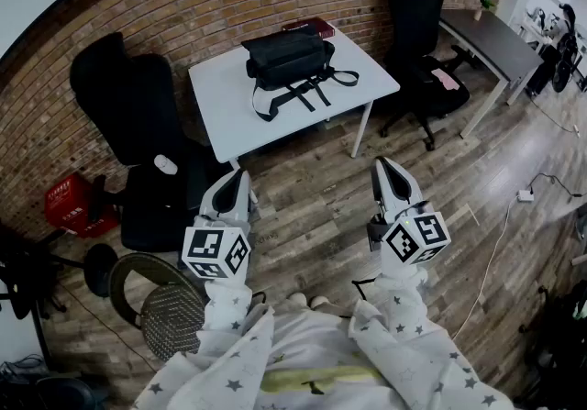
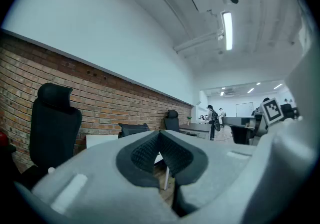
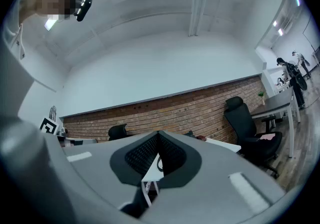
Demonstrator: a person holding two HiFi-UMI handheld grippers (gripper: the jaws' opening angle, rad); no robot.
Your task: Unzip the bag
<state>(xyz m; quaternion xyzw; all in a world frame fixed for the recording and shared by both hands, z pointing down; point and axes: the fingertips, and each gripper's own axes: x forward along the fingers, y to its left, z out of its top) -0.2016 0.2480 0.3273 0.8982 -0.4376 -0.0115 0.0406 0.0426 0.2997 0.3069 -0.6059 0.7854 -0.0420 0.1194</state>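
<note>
The bag (image 1: 289, 60) half hides a maroon thing (image 1: 313, 27), perhaps a book.

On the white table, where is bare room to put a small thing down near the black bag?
Free: the left part of the table, between its left edge and the bag; also the front right corner, right of the straps. Crowded: the back middle, where the bag lies with a red thing behind it.
</note>
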